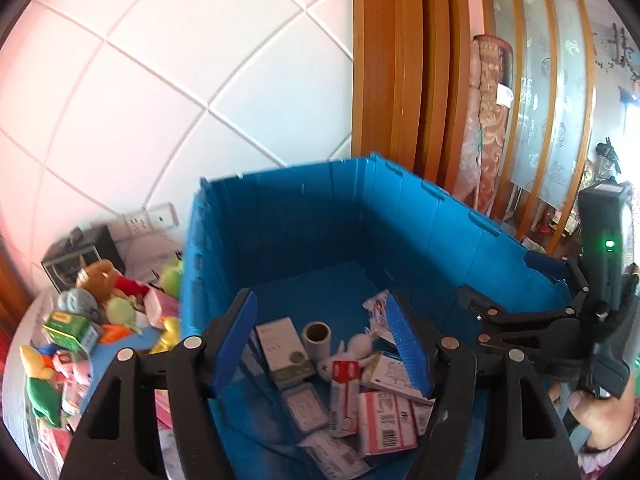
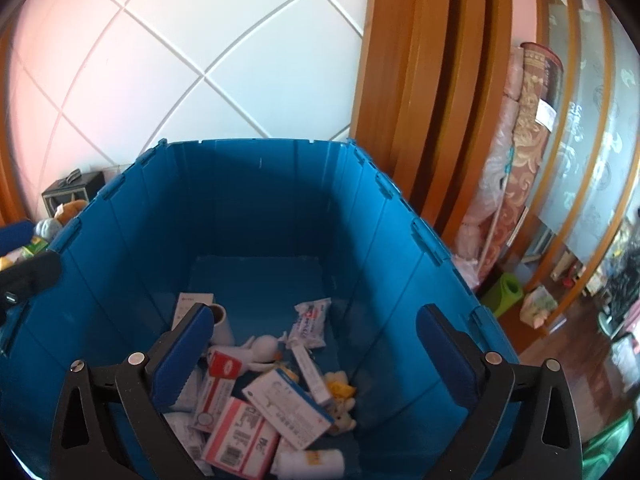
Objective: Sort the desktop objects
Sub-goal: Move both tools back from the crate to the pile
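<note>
A deep blue crate (image 1: 304, 220) (image 2: 256, 200) holds several small boxes, a white roll (image 1: 317, 336), a white rabbit toy (image 1: 354, 350), a pink-and-white box (image 2: 240, 436) and a white packet (image 2: 310, 322). My left gripper (image 1: 324, 344) hangs open and empty over the crate's near edge. My right gripper (image 2: 316, 356) is open and empty above the crate's inside; it also shows in the left wrist view (image 1: 516, 320) at the crate's right rim.
Left of the crate lies a pile of plush toys and boxes (image 1: 92, 332), with a green box (image 1: 70, 330) and a dark box (image 1: 80, 252) behind. A tiled wall with sockets (image 1: 150, 218) stands behind; a wooden frame (image 1: 400, 80) and rolled rugs (image 1: 486, 120) are to the right.
</note>
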`<state>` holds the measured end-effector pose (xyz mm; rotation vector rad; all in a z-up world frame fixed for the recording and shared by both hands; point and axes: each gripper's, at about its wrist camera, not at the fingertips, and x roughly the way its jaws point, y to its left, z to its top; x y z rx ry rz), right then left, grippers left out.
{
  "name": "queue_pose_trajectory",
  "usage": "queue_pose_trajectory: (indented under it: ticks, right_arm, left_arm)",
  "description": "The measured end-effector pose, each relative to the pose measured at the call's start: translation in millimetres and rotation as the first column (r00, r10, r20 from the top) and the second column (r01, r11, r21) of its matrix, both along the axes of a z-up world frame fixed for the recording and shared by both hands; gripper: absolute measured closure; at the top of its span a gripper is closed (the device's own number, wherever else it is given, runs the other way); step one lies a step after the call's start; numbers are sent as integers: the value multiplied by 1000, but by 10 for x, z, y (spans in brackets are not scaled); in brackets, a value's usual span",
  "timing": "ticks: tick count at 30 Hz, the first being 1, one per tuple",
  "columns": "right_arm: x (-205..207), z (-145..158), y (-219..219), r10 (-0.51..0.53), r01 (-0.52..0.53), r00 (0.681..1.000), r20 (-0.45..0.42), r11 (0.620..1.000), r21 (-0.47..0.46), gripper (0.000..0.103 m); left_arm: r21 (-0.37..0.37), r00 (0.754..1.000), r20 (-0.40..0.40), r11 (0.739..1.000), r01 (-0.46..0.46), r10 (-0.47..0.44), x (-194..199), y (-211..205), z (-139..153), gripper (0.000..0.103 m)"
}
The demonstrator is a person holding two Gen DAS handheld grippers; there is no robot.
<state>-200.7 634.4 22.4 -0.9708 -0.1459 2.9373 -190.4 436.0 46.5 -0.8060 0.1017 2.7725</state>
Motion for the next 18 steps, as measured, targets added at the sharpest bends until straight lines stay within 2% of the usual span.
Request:
queue_pose_trajectory:
  ticks: [5,8,13,18]
  right_arm:
    - [161,58,-97,19,-20,1000,-22,999,-43,0]
    - [346,214,-292,69,-76,993,-90,994,-73,0]
    - [650,440,-836,169,-192,963,-210,976,-99,0]
    - [737,515,-1440,253,-281,936,-244,956,-87,0]
  left_arm:
    - [24,998,-55,999,-39,40,164,-308,104,36]
    - [40,993,-83,995,-86,89,267,-550,145,24]
    - [68,980,-117,986,-152,159,439,-1137,114,24]
    - [75,971,-104,975,-210,217,513,-1808,-26,24]
